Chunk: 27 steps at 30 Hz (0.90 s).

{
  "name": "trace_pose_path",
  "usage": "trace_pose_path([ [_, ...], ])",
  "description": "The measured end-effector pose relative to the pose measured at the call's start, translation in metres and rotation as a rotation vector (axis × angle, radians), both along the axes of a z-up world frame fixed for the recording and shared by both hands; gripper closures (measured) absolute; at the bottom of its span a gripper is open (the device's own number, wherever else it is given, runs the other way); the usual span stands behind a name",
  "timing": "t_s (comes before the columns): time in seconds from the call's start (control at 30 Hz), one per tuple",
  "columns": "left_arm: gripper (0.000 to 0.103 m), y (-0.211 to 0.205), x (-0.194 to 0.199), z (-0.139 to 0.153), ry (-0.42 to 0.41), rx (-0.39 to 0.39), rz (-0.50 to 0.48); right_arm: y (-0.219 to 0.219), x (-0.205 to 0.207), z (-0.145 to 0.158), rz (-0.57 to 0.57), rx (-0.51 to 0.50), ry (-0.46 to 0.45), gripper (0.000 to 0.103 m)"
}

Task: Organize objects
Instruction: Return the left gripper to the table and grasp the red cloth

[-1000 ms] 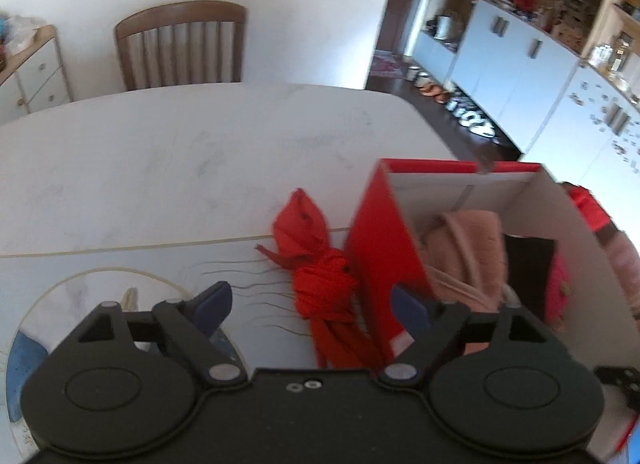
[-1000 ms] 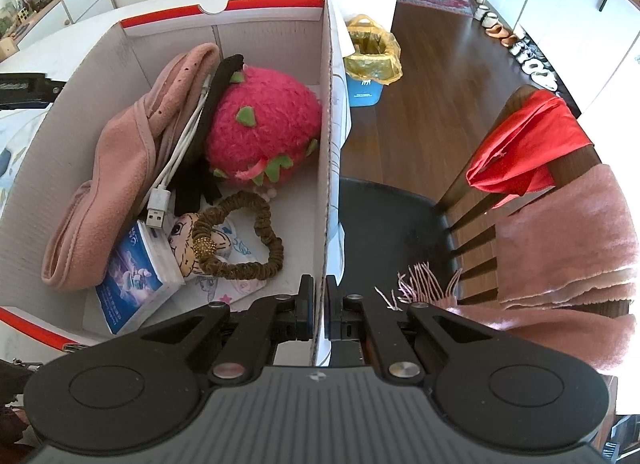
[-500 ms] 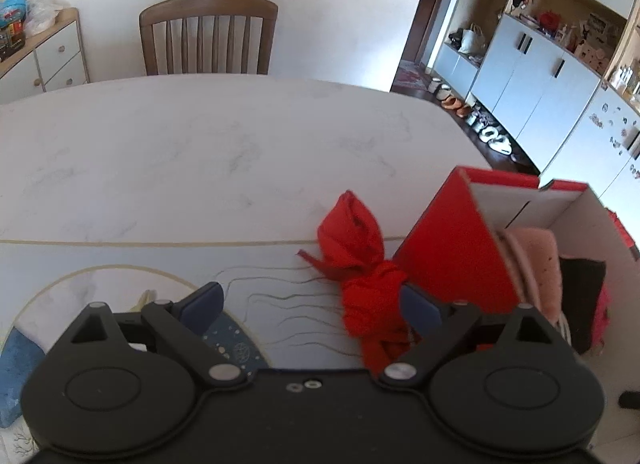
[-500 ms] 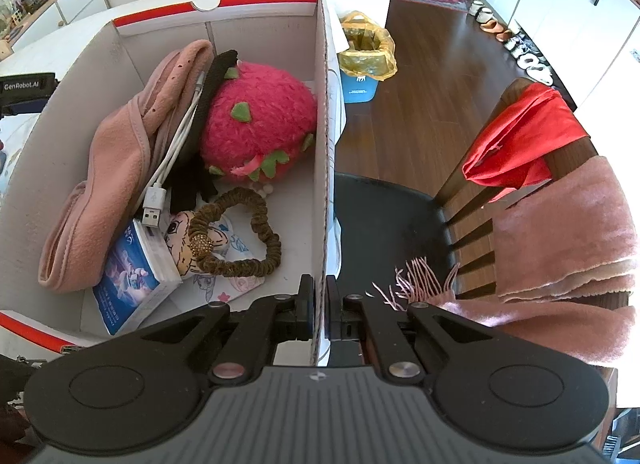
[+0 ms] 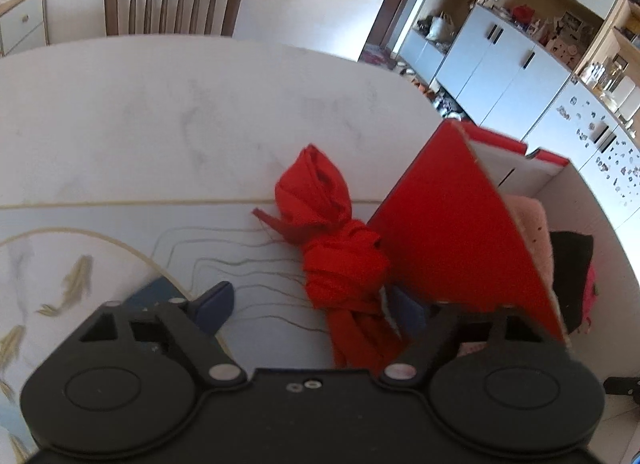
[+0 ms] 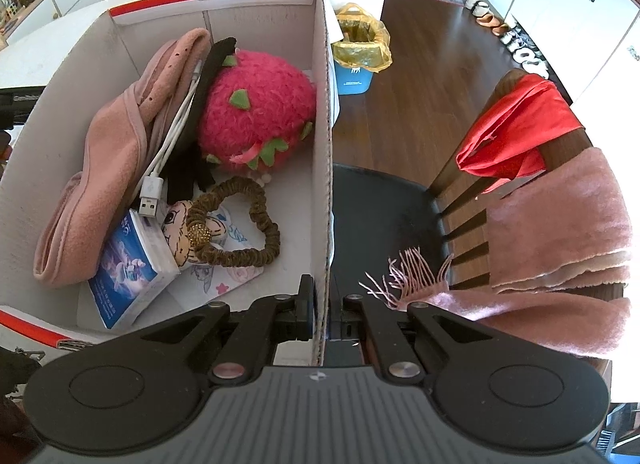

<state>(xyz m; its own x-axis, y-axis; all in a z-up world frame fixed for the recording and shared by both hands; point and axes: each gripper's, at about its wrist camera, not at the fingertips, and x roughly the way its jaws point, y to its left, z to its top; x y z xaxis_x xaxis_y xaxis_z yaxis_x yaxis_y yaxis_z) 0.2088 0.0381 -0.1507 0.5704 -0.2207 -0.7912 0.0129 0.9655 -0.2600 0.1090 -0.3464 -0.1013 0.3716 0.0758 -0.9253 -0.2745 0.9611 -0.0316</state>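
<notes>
With the right tongs point(image 6: 319, 318) pinching the box point(image 6: 326, 144) wall, the wide-open left tongs point(image 5: 312, 304) should close around the red cloth bundle point(image 5: 340, 256) lying on the worktop point(image 5: 160, 124) just left of the box.

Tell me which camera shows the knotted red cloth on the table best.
The left wrist view. The red cloth lies whole on the white table, beside the red box, ahead of the open left gripper. The right wrist view does not show it, only the box's inside and the right gripper clamped on its wall.
</notes>
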Motion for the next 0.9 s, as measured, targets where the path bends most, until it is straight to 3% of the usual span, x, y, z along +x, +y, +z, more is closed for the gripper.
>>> trace_pose_path([
  [0.1,0.037,-0.005,0.001,-0.001,-0.014,0.018,-0.017,-0.001,0.000,0.000,-0.001,0.001,0.001,0.099],
  [0.13,0.041,-0.007,0.001,0.000,-0.017,0.021,-0.024,-0.001,0.000,0.000,-0.002,0.001,0.003,0.099],
  [0.2,0.062,-0.010,0.002,0.000,-0.017,0.014,-0.045,-0.001,0.001,0.000,-0.002,-0.001,0.004,0.099],
  [0.4,0.084,-0.020,-0.002,0.005,-0.041,0.055,-0.079,0.000,0.001,0.000,0.001,-0.003,0.002,0.099],
  [0.9,0.089,-0.008,-0.042,0.061,-0.116,0.054,-0.008,0.006,-0.002,0.003,0.033,0.010,-0.025,0.099],
])
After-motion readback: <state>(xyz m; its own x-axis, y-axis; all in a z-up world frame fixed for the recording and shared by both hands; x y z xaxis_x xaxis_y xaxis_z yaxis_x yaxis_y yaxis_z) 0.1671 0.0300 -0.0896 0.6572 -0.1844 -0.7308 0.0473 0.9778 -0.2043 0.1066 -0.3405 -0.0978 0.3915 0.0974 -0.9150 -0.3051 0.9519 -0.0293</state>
